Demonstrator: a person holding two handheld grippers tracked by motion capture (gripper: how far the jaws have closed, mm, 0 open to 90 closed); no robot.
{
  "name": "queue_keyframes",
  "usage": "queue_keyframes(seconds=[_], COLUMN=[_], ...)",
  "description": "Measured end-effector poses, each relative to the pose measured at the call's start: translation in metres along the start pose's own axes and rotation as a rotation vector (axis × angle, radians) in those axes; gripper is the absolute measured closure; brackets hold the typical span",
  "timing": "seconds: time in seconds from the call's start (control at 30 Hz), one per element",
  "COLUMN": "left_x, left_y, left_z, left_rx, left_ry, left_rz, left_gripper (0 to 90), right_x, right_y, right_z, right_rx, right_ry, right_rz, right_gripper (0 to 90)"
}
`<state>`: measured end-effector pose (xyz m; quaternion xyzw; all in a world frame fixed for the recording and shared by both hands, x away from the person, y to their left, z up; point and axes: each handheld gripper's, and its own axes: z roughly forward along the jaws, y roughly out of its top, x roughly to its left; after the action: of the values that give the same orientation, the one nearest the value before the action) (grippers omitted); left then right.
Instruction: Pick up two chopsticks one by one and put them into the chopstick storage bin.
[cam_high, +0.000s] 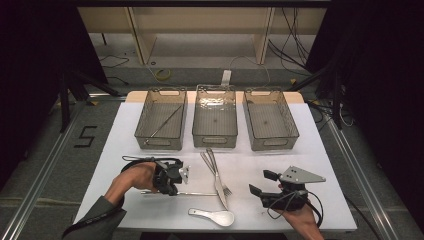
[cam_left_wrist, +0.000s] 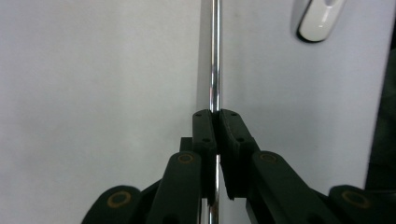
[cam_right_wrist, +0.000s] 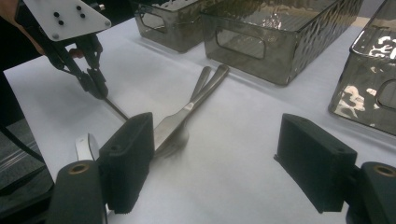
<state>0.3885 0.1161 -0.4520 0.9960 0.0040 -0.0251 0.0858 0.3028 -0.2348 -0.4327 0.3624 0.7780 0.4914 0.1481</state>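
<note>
High view showed a white table (cam_high: 125, 150) with three clear bins (cam_high: 215, 117) along its far edge, and a knife (cam_high: 217, 182), fork (cam_high: 226, 189) and white spoon (cam_high: 212, 216) lying near the middle. At the near left, the left gripper (cam_high: 171, 190) had its jaws pinched tight on a thin metal rod (cam_left_wrist: 215, 60) that lay flat on the table. At the near right, the right gripper (cam_high: 261, 184) hovered with jaws spread wide and empty, pointing toward the knife and fork.

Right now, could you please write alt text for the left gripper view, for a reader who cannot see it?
The two black tongs are closed on a thin shiny metal rod that runs straight up the middle of the picture over a white table surface. The end of a white spoon lies at the top right.
</note>
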Motion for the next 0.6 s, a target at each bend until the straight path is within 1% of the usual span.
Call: queue_keyframes(seconds=[0.03, 0.17, 0.23, 0.27, 0.3, 0.33, 0.37, 0.47, 0.5, 0.53, 0.6], left_x=[-0.001, -0.002, -0.002, -0.001, -0.001, 0.001, 0.001, 0.003, 0.004, 0.005, 0.007], left_y=[-0.001, -0.008, -0.013, -0.016, -0.019, -0.023, -0.027, -0.038, -0.041, -0.045, -0.05], left_z=[0.0, -0.005, -0.008, -0.01, -0.012, -0.015, -0.018, -0.024, -0.027, -0.029, -0.034], left_rx=[-0.004, -0.009, -0.017, -0.016, -0.027, -0.033, -0.039, -0.062, -0.079, -0.094, -0.125], left_ry=[0.011, 0.004, 0.014, 0.008, 0.017, 0.025, 0.022, 0.035, 0.044, 0.042, 0.068], left_rz=[-0.004, -0.02, -0.035, -0.044, -0.065, -0.074, -0.084, -0.103, -0.127, -0.141, -0.165], left_gripper=[84.6, 84.6, 84.6, 84.6, 84.6, 84.6, 84.6, 84.6, 84.6, 84.6, 84.6], right_x=[0.0, 0.0, 0.0, 0.0, 0.0, 0.0, 0.0, 0.0, 0.0, 0.0, 0.0], right_y=[0.0, 0.0, 0.0, 0.0, 0.0, 0.0, 0.0, 0.0, 0.0, 0.0, 0.0], right_z=[0.0, 0.0, 0.0, 0.0, 0.0, 0.0, 0.0, 0.0, 0.0, 0.0, 0.0], right_rx=[0.0, 0.0, 0.0, 0.0, 0.0, 0.0, 0.0, 0.001, 0.001, 0.001, 0.0], right_ry=[0.0, -0.001, -0.001, -0.001, -0.002, -0.002, -0.002, -0.002, -0.002, -0.003, -0.003], right_rz=[0.0, 0.0, 0.0, 0.0, -0.001, -0.001, 0.0, 0.003, 0.003, 0.003, 0.003], right_gripper=[28.2, 28.3, 28.3, 28.2, 28.3, 28.3, 28.3, 28.3, 28.3, 28.3, 28.3])
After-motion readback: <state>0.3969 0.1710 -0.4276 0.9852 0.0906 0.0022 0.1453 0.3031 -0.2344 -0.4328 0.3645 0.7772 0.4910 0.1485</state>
